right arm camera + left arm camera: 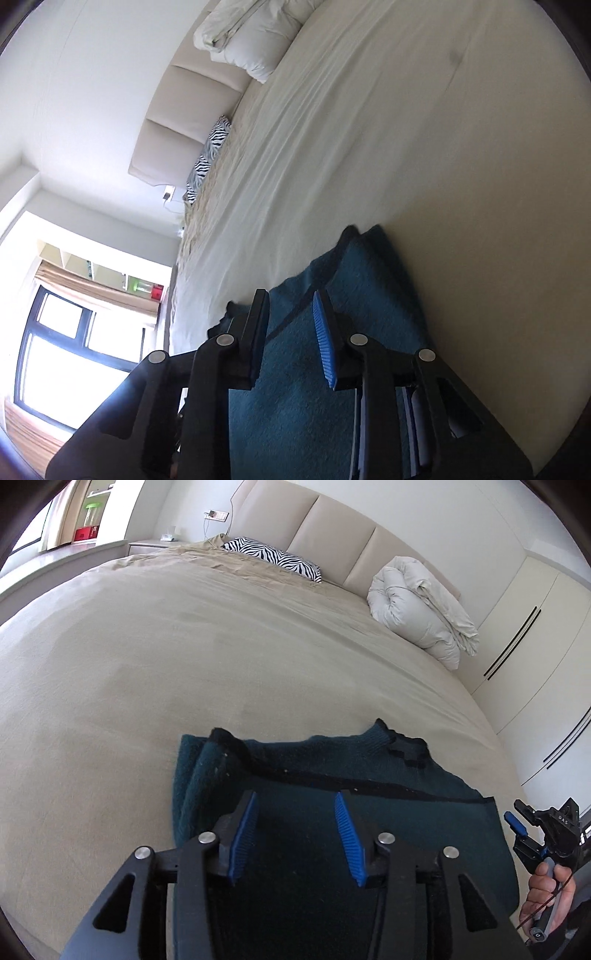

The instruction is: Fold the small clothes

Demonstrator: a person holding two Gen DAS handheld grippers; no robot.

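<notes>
A dark teal knitted sweater (332,775) with black trim lies on the beige bed (184,664), its left side folded over. My left gripper (295,805) is open and empty just above the sweater's near part. My right gripper (517,827) shows at the sweater's right edge, held in a hand. In the right wrist view, which is rolled sideways, the right gripper (291,306) is open over the sweater (369,280), holding nothing.
A zebra-print pillow (273,557) and a rolled white duvet (417,605) lie at the padded headboard (332,524). White wardrobe doors (535,646) stand on the right. A nightstand (147,546) and a window sill are at the far left.
</notes>
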